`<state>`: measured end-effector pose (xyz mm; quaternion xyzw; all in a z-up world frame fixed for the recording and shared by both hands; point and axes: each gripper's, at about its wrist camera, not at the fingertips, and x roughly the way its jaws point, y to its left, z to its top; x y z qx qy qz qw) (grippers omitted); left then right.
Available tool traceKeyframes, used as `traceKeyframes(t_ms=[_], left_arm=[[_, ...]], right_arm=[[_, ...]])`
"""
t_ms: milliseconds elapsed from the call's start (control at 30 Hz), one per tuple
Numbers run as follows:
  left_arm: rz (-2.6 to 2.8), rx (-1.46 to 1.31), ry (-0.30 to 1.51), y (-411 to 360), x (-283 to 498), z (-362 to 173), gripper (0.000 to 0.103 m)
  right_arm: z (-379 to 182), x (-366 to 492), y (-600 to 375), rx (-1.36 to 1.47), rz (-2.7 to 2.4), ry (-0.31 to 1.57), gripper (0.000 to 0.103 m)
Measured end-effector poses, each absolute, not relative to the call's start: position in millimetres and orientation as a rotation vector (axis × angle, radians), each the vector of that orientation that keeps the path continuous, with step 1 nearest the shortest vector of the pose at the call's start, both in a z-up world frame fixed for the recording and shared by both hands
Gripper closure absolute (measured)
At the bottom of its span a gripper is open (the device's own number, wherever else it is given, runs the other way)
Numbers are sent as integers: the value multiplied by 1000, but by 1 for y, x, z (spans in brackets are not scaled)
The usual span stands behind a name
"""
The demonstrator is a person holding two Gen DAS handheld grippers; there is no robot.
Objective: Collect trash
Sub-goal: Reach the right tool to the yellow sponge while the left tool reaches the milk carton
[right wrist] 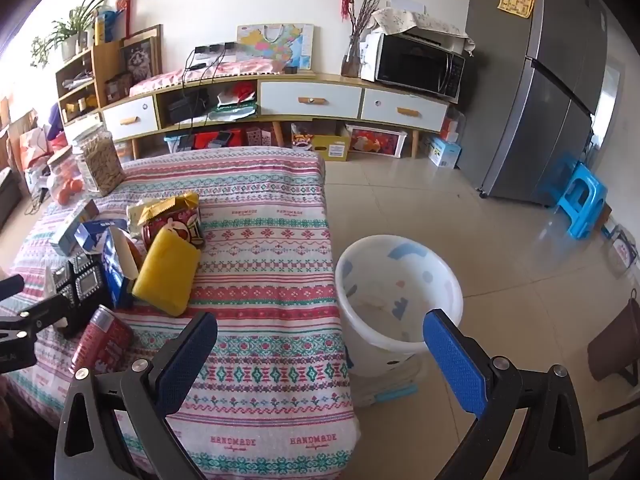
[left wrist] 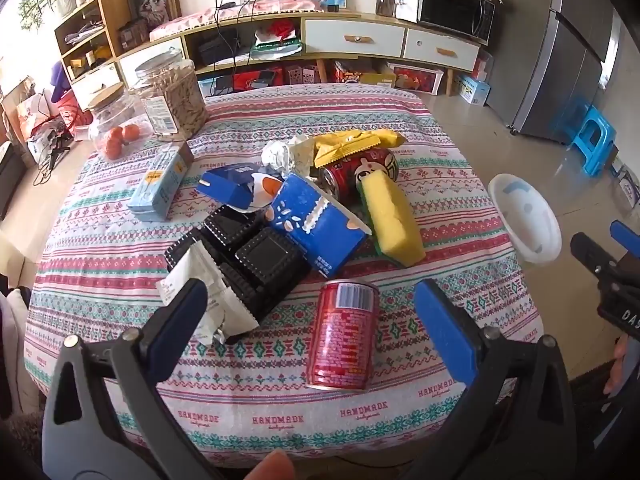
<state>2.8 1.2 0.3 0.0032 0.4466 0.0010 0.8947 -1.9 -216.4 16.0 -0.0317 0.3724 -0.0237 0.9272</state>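
Observation:
A red can [left wrist: 345,336] lies on the patterned tablecloth [left wrist: 460,208], right between the blue pads of my open left gripper [left wrist: 310,316], untouched. Behind it lie a black biscuit tray [left wrist: 248,260] with a torn white wrapper [left wrist: 208,296], a blue carton [left wrist: 316,228], a yellow sponge [left wrist: 392,220], a second red can [left wrist: 360,172], a yellow wrapper [left wrist: 352,144] and crumpled paper [left wrist: 284,152]. My right gripper [right wrist: 320,344] is open and empty above the table's right edge, next to the white trash bin [right wrist: 400,300] on the floor.
A light blue box [left wrist: 160,184], a seed jar [left wrist: 172,96] and a jar of oranges [left wrist: 116,128] stand at the table's far left. A blue stool [right wrist: 580,204] and a grey fridge [right wrist: 552,100] are at the right. A long cabinet [right wrist: 312,100] lines the wall.

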Motion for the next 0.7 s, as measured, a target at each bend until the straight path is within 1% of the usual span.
traceKeyframes(t_ms=[200,333,567,633,700], left_arm=[[-13,18,948,9,22,11,0],[-24,-6,951,26,41,15,0],[43,78,1043,57,78,9,0],[59,35,1063,70,80,1,0],[56,-27,1132,84,84,-7,0]], right_arm=[[27,22,-206,-84,25,828,0],[24,50,-193,-60,142,924,0],[-2,98,-167,-42,245,1064,0],[-14,108,-162,9,274,1087,0],[-25,117,-160,57,293,1130,0]])
